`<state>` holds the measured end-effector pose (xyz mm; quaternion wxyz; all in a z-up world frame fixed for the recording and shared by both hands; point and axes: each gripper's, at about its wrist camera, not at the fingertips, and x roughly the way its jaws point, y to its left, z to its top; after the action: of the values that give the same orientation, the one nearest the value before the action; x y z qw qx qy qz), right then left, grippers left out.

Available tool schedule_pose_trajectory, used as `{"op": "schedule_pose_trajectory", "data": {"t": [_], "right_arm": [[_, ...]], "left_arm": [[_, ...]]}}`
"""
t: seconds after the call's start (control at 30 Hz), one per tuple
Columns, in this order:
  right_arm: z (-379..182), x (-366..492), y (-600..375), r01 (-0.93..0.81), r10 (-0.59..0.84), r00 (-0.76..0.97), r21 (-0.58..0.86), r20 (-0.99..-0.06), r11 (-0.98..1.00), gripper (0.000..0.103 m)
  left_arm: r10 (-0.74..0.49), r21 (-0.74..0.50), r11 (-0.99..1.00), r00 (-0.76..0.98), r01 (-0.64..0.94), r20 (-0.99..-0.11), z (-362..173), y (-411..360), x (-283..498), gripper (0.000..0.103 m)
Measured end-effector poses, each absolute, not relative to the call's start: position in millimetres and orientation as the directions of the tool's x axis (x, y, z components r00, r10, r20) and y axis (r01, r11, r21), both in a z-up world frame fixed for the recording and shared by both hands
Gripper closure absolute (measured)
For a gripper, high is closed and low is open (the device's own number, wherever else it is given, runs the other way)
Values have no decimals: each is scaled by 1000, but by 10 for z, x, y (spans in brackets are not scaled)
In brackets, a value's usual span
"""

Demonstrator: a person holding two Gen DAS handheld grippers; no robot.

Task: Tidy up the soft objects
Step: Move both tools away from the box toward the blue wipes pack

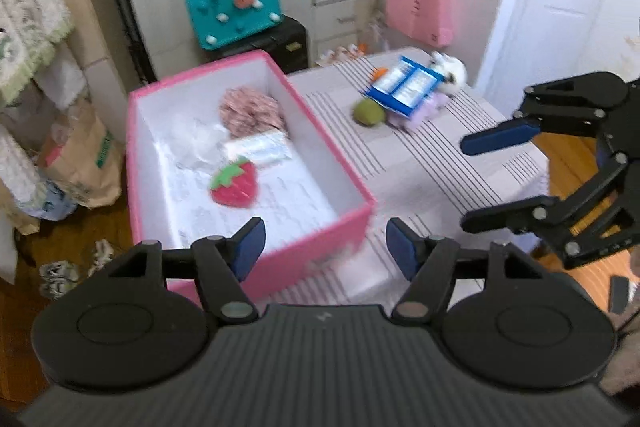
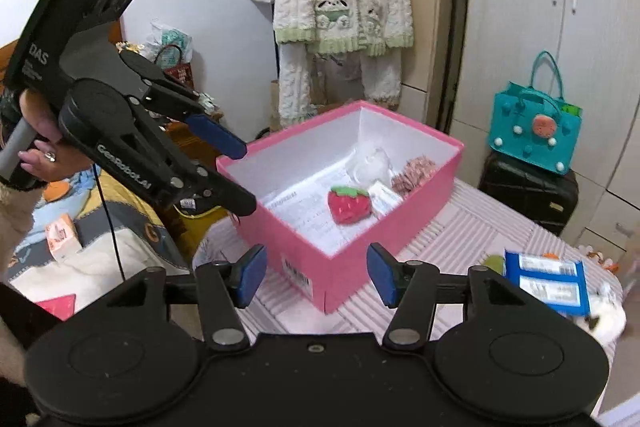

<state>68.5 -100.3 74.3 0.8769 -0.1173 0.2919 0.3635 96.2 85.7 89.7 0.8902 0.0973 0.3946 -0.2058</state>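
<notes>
A pink box (image 1: 344, 227) with a white inside stands on the striped table (image 1: 440, 163). In it lie a red plush strawberry (image 1: 234, 183), a pink frilly scrunchie (image 1: 250, 111), a white tissue pack (image 1: 258, 149) and clear plastic. The box (image 2: 360, 267) and strawberry (image 2: 348, 205) also show in the right wrist view. On the table lie a green ball (image 1: 368, 111), a blue packet (image 1: 406, 87), a purple fluffy thing and a white plush (image 1: 452, 69). My left gripper (image 1: 324, 247) is open and empty over the box's near corner. My right gripper (image 2: 316, 275) is open and empty.
A teal bag (image 1: 232, 11) sits on a black case (image 1: 280, 43). A pink bag (image 1: 418, 5) hangs on the cabinet. Paper bags and cloth lie on the floor at left. A fluffy robe (image 2: 344, 11) hangs behind the box.
</notes>
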Motion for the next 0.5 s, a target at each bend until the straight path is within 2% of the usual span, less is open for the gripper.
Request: {"op": "schedule_pose_trajectory", "data": {"t": [0.33,0.5], "right_arm": [[451,293,-1395,-644,498,596,-4,-629,765,40],[297,233,-1568,-602,476,611,19,-633,799,39]], "left_arm": [[-302,6,861,521,509,-798,522,618,722,36],[-340,-26,853,517,521,-785,350,503,695,36]]}}
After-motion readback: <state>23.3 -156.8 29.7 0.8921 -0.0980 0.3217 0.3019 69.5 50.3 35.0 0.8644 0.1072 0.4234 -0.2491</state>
